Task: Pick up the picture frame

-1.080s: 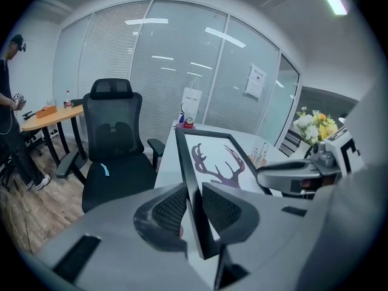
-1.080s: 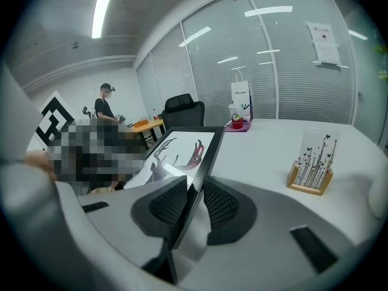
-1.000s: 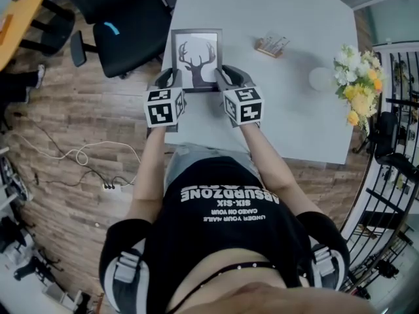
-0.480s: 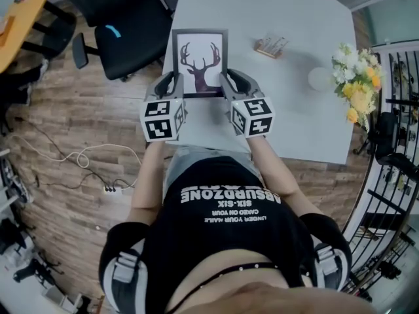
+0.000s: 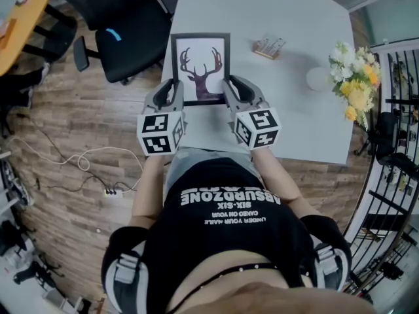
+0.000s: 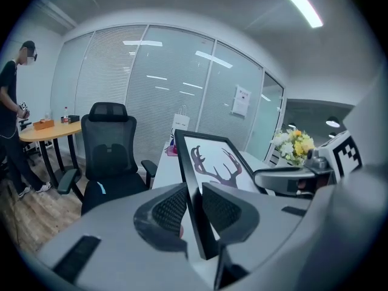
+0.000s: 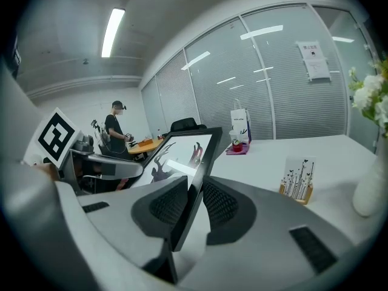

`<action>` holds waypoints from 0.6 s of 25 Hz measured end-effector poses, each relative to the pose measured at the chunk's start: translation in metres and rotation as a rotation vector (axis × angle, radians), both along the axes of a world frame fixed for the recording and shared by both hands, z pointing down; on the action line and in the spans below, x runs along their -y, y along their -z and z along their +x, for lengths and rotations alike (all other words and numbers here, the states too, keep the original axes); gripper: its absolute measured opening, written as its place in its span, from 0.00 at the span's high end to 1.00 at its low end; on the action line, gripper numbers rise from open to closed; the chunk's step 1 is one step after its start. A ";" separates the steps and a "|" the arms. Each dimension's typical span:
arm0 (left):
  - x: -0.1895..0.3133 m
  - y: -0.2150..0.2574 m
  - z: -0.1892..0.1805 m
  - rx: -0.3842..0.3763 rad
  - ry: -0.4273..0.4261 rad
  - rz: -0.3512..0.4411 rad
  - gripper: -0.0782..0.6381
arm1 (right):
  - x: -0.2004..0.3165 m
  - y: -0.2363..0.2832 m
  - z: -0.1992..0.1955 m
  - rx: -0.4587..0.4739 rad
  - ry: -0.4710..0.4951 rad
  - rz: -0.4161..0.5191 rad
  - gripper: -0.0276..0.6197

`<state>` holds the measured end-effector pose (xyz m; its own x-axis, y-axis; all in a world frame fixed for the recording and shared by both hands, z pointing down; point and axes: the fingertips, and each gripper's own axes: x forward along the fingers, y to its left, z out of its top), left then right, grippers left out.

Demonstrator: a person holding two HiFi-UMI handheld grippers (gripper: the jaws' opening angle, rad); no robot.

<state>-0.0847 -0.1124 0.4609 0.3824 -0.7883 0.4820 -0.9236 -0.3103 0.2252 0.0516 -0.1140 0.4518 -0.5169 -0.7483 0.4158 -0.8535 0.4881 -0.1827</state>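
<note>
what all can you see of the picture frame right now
The picture frame is a thin black rectangle around a white print of a dark antlered deer head, its glossy front catching a reflection. It hangs portrait-wise over the white table, apparently raised off it, far edge tilted up. The left hand-held gripper pinches its left side near the bottom corner, the right hand-held gripper its right side, those jaws having just closed slightly further.

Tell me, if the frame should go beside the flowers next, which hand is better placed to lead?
Probably the right. Left tongs and right tongs each clamp a side of the frame, but the flowers stand at the table's right edge, on the right tongs' side.
</note>
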 end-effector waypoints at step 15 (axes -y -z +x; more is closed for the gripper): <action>-0.004 0.019 0.010 0.022 -0.012 0.044 0.76 | -0.008 0.015 0.011 0.029 -0.010 0.026 0.81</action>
<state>-0.0745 -0.1083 0.4415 0.3811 -0.8044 0.4557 -0.9245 -0.3301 0.1904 0.0623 -0.1058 0.4369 -0.5212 -0.7636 0.3812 -0.8527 0.4846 -0.1952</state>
